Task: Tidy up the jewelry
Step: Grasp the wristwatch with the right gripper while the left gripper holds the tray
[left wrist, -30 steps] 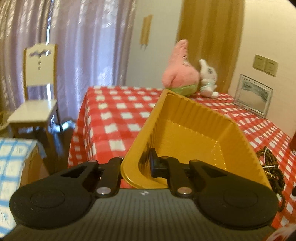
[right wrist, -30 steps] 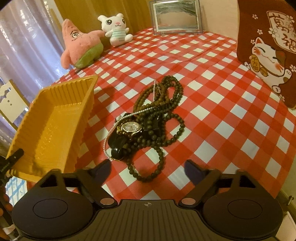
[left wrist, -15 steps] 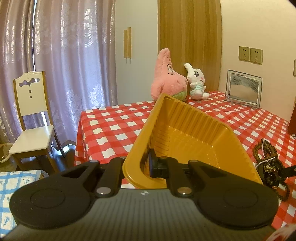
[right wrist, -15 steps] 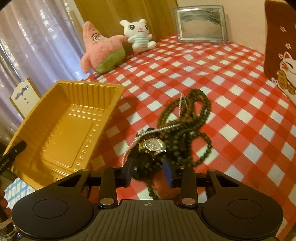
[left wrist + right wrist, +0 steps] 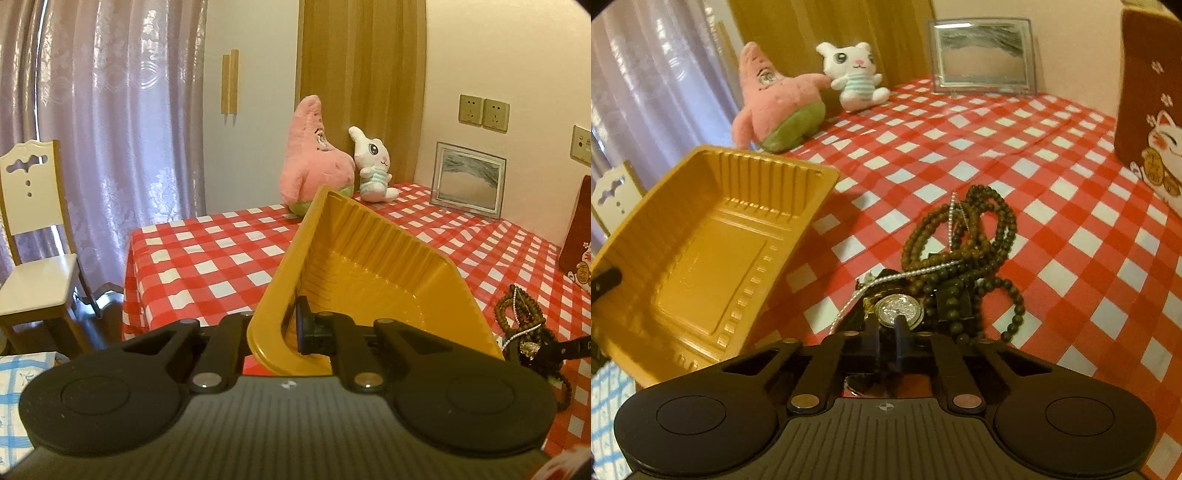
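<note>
Right gripper (image 5: pixel 886 341) closed on watch (image 5: pixel 899 311)

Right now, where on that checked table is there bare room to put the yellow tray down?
Bare cloth lies between the beads and the glass frame, and left of the tray, toward the curtain-side edge. It is crowded around the bead pile and watch.

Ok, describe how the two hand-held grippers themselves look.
Both look alike. The left hand-held gripper and right hand-held gripper have matte black bodies with ribbed tops, two round discs, angular black finger arms on silvery pivot bolts, and a small white centre mark. No cables or sleeves show.
</note>
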Demonstrator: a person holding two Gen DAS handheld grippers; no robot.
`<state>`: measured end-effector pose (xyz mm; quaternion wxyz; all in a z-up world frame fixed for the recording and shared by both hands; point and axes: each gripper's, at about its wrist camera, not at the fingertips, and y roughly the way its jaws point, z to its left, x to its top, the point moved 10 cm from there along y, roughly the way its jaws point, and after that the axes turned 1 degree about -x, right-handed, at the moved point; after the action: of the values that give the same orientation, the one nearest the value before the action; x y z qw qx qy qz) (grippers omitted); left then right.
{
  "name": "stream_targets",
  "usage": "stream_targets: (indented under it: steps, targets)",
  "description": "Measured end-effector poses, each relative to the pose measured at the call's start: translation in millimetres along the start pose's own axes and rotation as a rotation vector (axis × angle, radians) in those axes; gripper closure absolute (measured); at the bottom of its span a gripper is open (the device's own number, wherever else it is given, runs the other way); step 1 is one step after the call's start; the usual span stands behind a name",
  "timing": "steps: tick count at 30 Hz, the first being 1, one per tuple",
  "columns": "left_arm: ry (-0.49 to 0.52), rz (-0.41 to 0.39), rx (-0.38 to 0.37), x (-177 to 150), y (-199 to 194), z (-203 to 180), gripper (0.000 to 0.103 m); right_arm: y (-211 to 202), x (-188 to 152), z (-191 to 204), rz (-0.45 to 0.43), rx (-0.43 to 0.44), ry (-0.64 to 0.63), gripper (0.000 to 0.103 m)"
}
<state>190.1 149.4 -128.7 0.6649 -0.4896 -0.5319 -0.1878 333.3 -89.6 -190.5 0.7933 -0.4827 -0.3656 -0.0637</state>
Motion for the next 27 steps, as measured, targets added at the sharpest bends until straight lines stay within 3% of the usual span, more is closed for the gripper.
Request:
stream_targets:
  steps: [9,15,19,21,22,23,25,27]
  targets:
    - [-0.013,0.018,-0.035,-4.0,1.9,0.2,0.096,-25.6,-28.5,14.7,0.037,0.018,-0.048,0.103]
    - [-0.009,0.026,-0.051,-6.8,-0.2,-3.0,0.097,-52.9,-50.0,13.3,0.064,0.028,-0.007,0.103]
    - [-0.002,0.025,-0.057,-6.6,-1.5,-4.0,0.097,-59.9,-45.0,4.6,0.042,0.012,0.06,0.101]
    - [-0.001,0.025,-0.059,-6.1,-1.6,-4.1,0.097,-55.7,-37.2,3.7,0.024,-0.005,0.067,0.087]
    - [0.0,0.024,-0.059,-5.7,-1.7,-4.3,0.097,-53.0,-33.5,3.7,0.022,0.006,0.088,0.064]
    - [0.002,0.023,-0.059,-5.4,-1.9,-4.3,0.097,-50.8,-28.9,4.0,0.009,0.026,0.128,0.051]
    - [0.002,0.022,-0.06,-5.0,-1.7,-4.2,0.097,-48.3,-20.5,8.2,-0.025,0.058,0.181,0.051]
    - [0.001,0.022,-0.06,-4.9,-1.8,-4.2,0.097,-39.7,-17.6,14.3,-0.026,0.008,0.155,0.051]
